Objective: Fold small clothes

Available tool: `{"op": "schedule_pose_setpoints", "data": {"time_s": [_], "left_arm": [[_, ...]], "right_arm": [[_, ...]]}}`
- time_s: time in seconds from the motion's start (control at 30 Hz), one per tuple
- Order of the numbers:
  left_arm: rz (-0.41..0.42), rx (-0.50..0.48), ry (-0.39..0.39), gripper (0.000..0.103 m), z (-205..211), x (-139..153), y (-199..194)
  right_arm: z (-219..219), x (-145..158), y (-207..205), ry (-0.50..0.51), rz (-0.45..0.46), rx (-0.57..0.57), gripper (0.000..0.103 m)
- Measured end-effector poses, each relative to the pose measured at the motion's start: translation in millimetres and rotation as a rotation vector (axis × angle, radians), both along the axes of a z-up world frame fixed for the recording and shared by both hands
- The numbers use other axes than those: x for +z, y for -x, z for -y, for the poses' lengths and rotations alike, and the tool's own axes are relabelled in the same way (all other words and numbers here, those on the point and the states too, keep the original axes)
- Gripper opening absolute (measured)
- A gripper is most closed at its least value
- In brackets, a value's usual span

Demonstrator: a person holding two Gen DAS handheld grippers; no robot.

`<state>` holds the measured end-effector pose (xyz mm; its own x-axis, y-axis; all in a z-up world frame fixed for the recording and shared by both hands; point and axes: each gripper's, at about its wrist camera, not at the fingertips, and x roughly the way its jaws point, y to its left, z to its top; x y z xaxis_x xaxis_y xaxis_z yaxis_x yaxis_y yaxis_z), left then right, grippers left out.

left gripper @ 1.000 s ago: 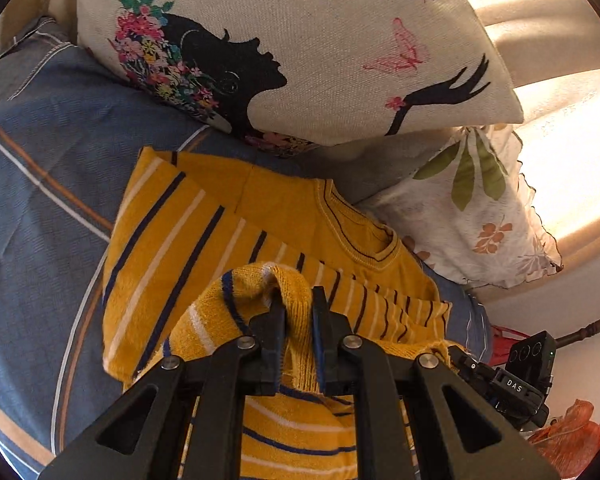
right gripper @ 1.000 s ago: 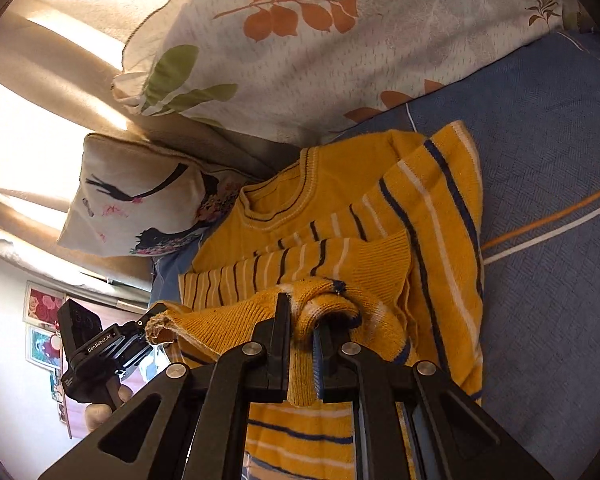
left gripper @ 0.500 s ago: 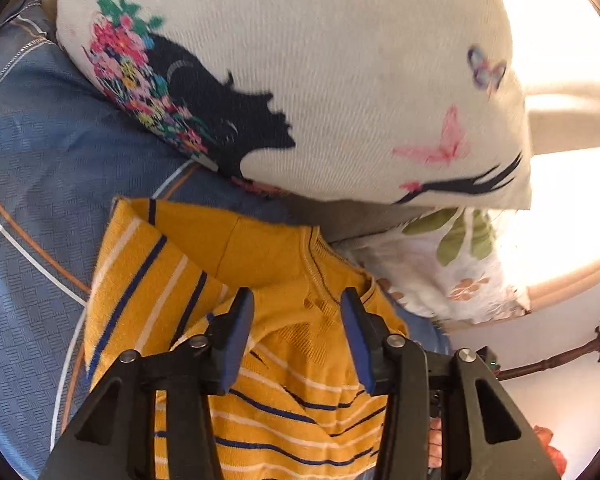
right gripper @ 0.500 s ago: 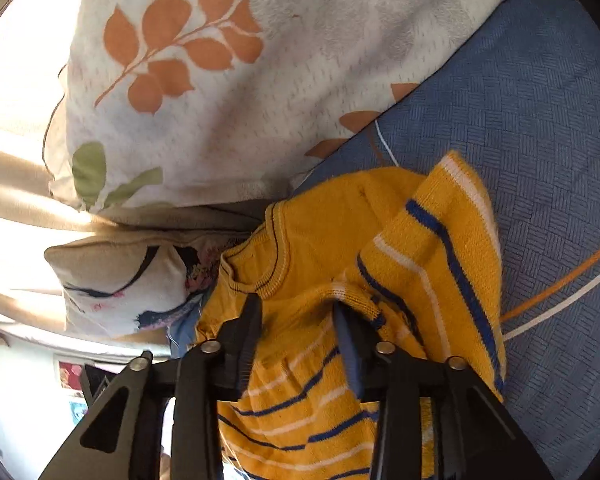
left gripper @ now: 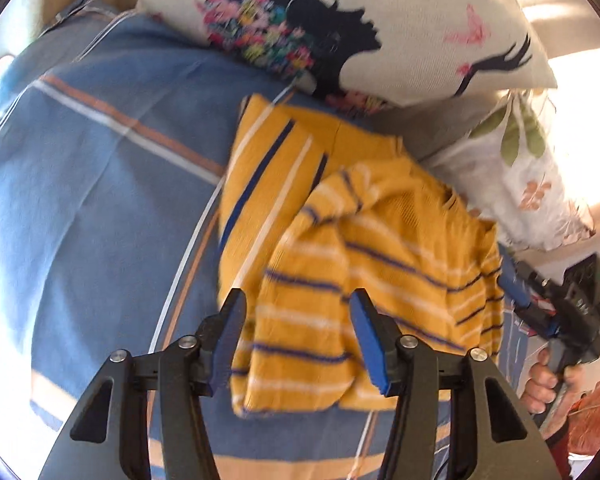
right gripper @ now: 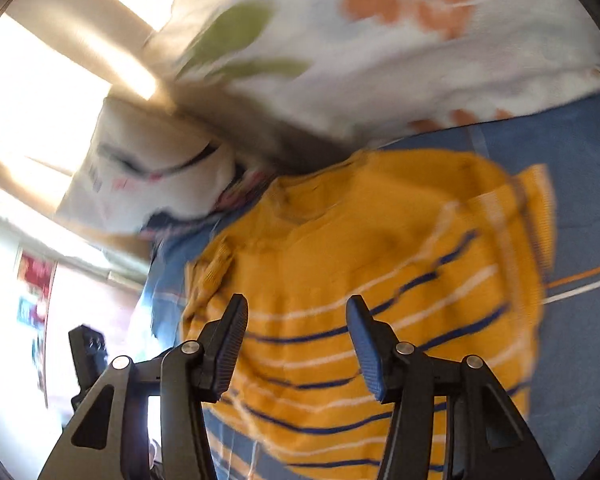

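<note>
Two grippers hang over a yellow striped sweater (left gripper: pixel 364 264) that lies folded over on a blue bedspread (left gripper: pixel 100 208), just below two pillows. The left gripper (left gripper: pixel 298 334) has its jaws spread; they have just been opening, and nothing is pinched between them, the sweater's lower fold only showing beneath the gap. The right gripper (right gripper: pixel 296 344) stands the same way: jaws apart, just opened, with the knit lying under them and not caught by the blue pads. In the left wrist view the right gripper (left gripper: pixel 512 284) shows at the sweater's far edge, held by a hand (left gripper: pixel 548 384). One pillow, cream with a black silhouette and flowers (left gripper: pixel 380 20), sits against the sweater's top edge; the other, white with leaf prints (right gripper: pixel 380 40), lies beside it. The right wrist view is blurred, so whether the sweater's collar touches the leaf pillow is hard to say.
</note>
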<state>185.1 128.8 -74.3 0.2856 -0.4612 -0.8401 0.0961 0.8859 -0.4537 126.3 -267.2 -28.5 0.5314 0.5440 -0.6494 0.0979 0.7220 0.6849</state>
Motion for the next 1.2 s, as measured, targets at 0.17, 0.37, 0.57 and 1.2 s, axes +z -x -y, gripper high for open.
{"op": "schedule_pose_setpoints", "data": {"time_s": [0.17, 0.37, 0.57, 1.2], "left_arm": [[-0.004, -0.048, -0.061, 0.043, 2, -14, 17], [0.002, -0.028, -0.047, 0.005, -21, -17, 18], [0.001, -0.012, -0.012, 0.005, -45, -20, 19], [0.018, 0.045, 0.093, 0.013, -84, -2, 41]], "right_arm": [[-69, -1, -26, -0.019, -0.004, 0.173, 0.056], [-139, -16, -78, 0.036, -0.044, 0.277, 0.056], [-184, -30, -126, 0.088, -0.060, 0.305, 0.055], [-204, 9, -115, 0.185, 0.077, 0.399, 0.058]]}}
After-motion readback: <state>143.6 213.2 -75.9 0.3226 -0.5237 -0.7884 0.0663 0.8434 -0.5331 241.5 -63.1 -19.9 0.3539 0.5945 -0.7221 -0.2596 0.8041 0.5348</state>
